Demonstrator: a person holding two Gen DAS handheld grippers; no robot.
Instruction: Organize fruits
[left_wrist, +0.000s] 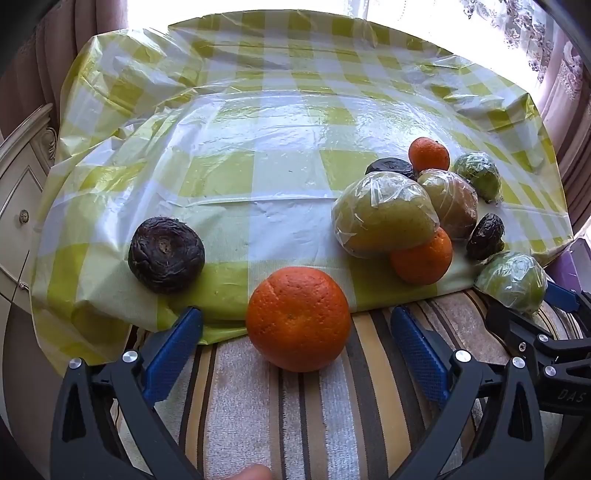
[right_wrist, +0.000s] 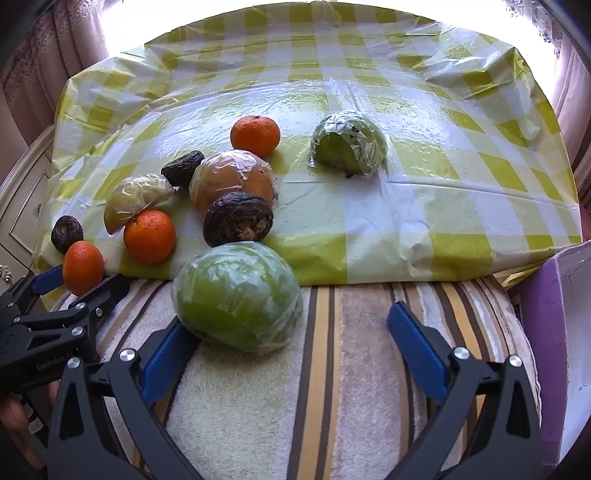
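A large orange (left_wrist: 298, 317) rests on the striped towel (left_wrist: 295, 413), between the blue fingers of my left gripper (left_wrist: 295, 316). The jaws stand wide, with a gap on both sides of the orange. A green fruit wrapped in plastic film (right_wrist: 236, 295) lies on the same towel inside my right gripper (right_wrist: 291, 321). Its left finger is against or just behind the fruit and its right finger (right_wrist: 410, 339) stands well apart. On the yellow-checked cloth (right_wrist: 406, 221) lie mandarins (right_wrist: 149, 236), dark wrinkled fruits (right_wrist: 238, 218) and more wrapped fruits (right_wrist: 349, 147).
A dark wrinkled fruit (left_wrist: 166, 254) sits alone on the cloth's left part. A purple box (right_wrist: 546, 332) stands at the right edge of the towel. A white cabinet (left_wrist: 18, 206) is to the left, and curtains hang behind. A hand (right_wrist: 11, 410) holds the left gripper.
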